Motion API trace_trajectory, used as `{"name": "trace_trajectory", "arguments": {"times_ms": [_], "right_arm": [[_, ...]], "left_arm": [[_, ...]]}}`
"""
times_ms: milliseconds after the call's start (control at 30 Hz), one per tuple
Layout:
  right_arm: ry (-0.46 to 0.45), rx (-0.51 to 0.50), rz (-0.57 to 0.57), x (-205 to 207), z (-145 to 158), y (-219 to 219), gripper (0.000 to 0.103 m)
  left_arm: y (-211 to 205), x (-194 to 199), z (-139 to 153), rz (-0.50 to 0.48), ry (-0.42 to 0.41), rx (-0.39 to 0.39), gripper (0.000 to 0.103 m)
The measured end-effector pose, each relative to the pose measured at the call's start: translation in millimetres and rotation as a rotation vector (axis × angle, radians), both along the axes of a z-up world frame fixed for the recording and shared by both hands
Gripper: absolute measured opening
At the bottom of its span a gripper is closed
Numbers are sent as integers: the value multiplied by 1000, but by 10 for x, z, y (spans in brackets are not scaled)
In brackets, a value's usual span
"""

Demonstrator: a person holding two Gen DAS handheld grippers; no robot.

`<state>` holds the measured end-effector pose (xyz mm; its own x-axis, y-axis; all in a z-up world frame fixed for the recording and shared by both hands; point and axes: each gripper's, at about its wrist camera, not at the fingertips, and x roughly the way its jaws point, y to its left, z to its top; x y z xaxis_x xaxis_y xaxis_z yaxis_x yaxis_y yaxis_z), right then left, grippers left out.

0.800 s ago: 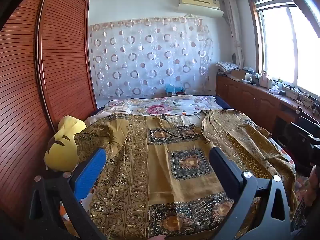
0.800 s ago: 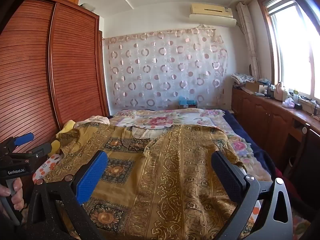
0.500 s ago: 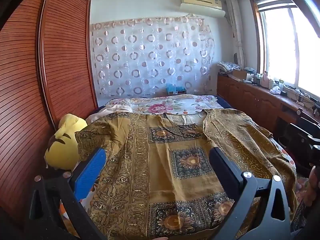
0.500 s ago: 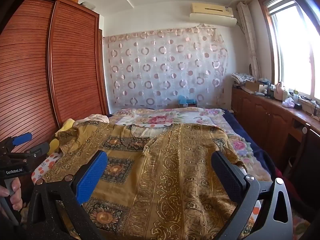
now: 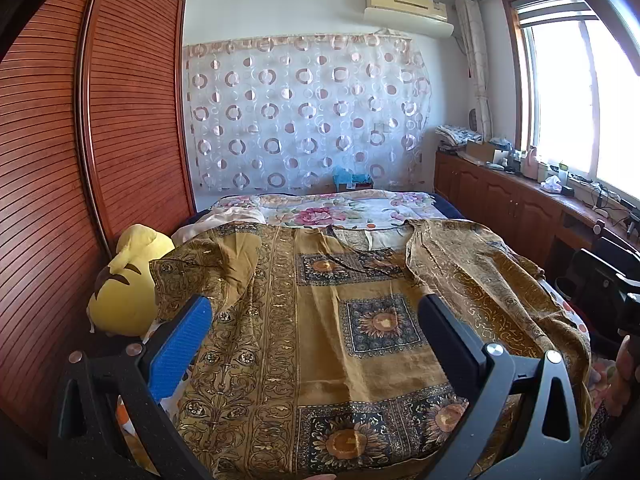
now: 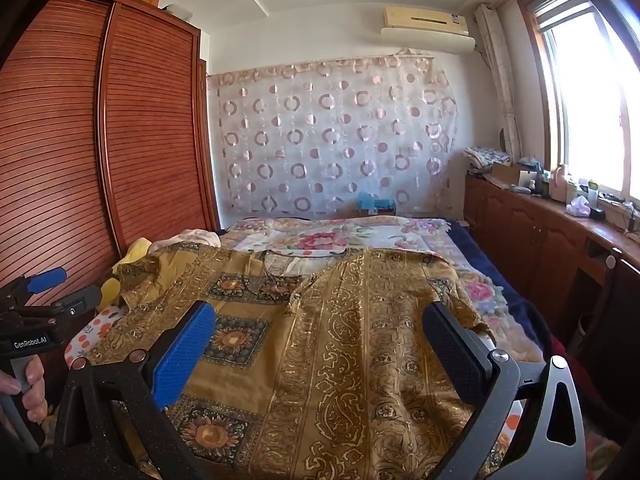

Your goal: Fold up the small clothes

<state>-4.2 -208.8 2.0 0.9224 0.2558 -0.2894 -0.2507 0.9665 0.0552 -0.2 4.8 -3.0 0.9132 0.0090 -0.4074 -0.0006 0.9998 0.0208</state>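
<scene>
A mustard-gold patterned garment [image 5: 340,340] with sunflower squares lies spread across the bed [image 5: 332,210], its right side folded inward. Above it, the left gripper [image 5: 312,328] and right gripper [image 6: 316,332] hold their jaws spread wide, empty.

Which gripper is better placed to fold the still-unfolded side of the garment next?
Probably the left gripper. The garment's right side is already folded over the middle, while its left sleeve lies spread beside the yellow plush, ahead of the left one's open fingers. The right gripper faces the folded part.

"GenRobot.AI", apparently, on the left gripper [image 6: 42,294] body
</scene>
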Motion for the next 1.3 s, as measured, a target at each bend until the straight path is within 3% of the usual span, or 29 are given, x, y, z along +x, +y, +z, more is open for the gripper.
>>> {"name": "trace_trajectory", "arguments": {"times_ms": [1300], "right_arm": [[-2, -9, -4, -3, 5, 16, 103]], "left_arm": [[-65, -15, 29, -7, -20, -9, 103]]}}
